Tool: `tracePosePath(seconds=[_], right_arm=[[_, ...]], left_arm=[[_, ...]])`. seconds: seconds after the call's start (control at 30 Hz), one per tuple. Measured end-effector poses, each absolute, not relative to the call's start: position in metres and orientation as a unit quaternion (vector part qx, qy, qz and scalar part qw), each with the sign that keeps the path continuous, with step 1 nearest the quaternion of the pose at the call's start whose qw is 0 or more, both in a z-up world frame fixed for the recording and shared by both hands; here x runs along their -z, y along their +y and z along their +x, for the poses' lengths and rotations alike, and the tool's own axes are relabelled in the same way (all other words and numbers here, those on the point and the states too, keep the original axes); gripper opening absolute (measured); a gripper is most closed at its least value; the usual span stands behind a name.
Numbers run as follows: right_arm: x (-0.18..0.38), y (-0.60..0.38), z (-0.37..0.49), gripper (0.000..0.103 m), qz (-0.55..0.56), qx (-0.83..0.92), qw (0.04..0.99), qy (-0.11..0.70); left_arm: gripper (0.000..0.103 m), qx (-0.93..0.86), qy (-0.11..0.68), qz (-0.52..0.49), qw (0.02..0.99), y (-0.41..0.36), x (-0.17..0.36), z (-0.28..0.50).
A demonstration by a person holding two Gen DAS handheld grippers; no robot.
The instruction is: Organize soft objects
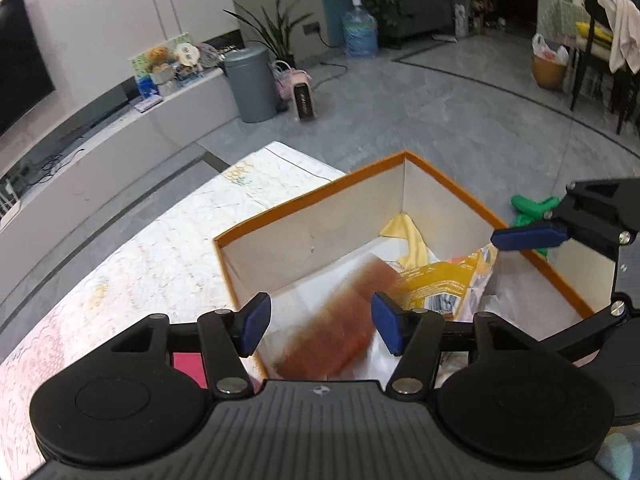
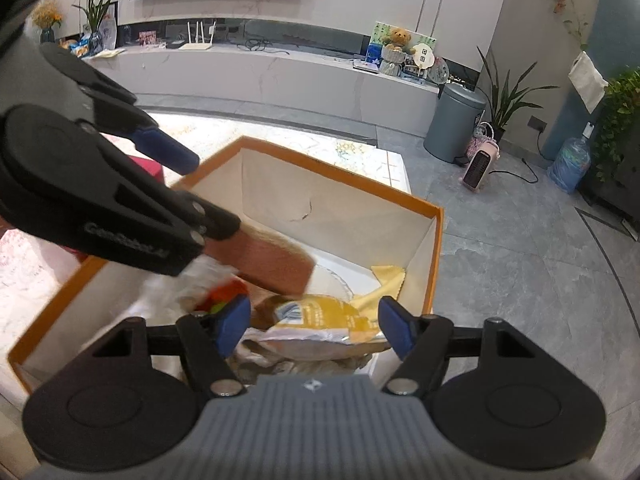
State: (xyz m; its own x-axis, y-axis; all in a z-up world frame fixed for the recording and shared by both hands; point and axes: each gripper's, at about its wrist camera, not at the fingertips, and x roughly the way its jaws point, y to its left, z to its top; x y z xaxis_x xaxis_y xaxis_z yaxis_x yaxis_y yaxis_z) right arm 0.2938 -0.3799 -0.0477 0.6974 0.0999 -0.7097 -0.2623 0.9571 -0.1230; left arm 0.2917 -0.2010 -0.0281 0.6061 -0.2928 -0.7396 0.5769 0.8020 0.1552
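Observation:
An orange-rimmed box with white walls stands on a pale patterned table. Over it my left gripper stands open. A reddish-brown soft block, blurred, is between and below its pads, and neither pad presses on it. My right gripper is open above a yellow packet lying in the box. One of its blue fingers shows at the box's right rim. A yellow cloth lies in the far corner.
A green object lies just beyond the box's right rim. A pink-red item sits on the table left of the box. On the grey floor beyond stand a grey bin and a small heater.

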Motion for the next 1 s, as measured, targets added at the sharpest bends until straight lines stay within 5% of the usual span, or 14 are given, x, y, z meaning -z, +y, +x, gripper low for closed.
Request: tracePosePath(seconds=[0.47,1.0], right_arm=[[0.015,-0.357,0.241,0.070,-0.077,-0.107,0.927,0.351],[-0.058,-0.314,0.148,0.083,0.009,-0.121,0.954,0.273]], left_arm=[[0.068,0.221,0.349,0.163,0.896,-0.157,-0.012,0.235],[0.068,0.116,0.233,0.093,0.961,-0.072,-0.056,0.122]])
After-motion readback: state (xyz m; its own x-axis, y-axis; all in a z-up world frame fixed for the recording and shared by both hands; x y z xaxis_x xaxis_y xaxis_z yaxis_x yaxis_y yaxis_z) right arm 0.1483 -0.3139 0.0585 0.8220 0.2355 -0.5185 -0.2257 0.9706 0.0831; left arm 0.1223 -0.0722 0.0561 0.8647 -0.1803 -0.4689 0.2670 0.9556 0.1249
